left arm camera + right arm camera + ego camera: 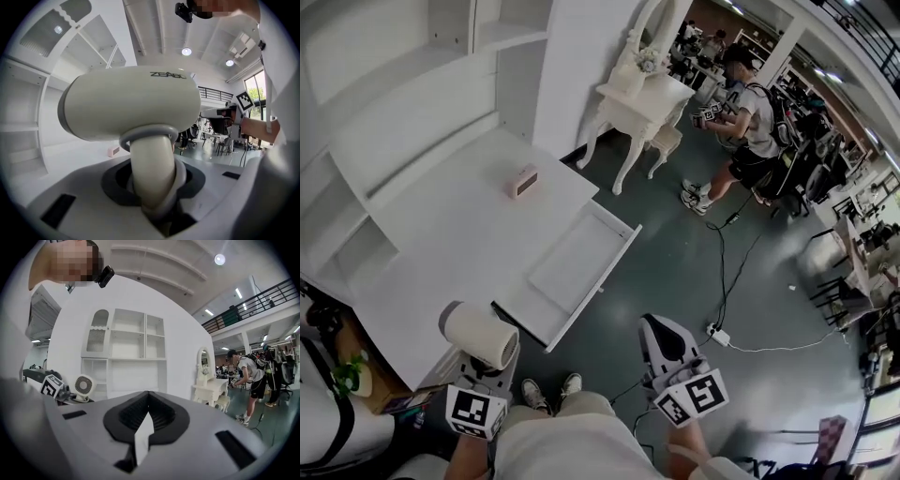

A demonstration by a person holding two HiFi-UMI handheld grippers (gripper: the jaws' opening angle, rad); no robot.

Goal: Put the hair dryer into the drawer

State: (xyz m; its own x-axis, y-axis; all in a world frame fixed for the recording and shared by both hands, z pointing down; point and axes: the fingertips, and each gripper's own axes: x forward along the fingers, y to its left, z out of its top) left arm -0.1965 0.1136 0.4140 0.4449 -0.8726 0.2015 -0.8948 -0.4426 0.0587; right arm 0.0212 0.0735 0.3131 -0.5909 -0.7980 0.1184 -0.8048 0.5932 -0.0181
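The cream hair dryer (478, 335) (136, 101) is held by its handle in my left gripper (487, 367) (154, 187), just off the near corner of the white desk (459, 234). The jaws are shut on the handle and the barrel lies crosswise above them. The white drawer (572, 267) stands pulled out from the desk's front and shows nothing inside. My right gripper (661, 336) (145, 420) hovers over the floor to the right of the drawer, shut with nothing between its jaws. The right gripper view shows the dryer's grille end (84, 386) at the left.
A small pink box (522, 181) (113, 151) rests on the desk near its far edge. White shelving rises behind the desk. A white dressing table (642, 94) and a person (750, 122) stand further back. A cable and power strip (719, 335) lie on the floor.
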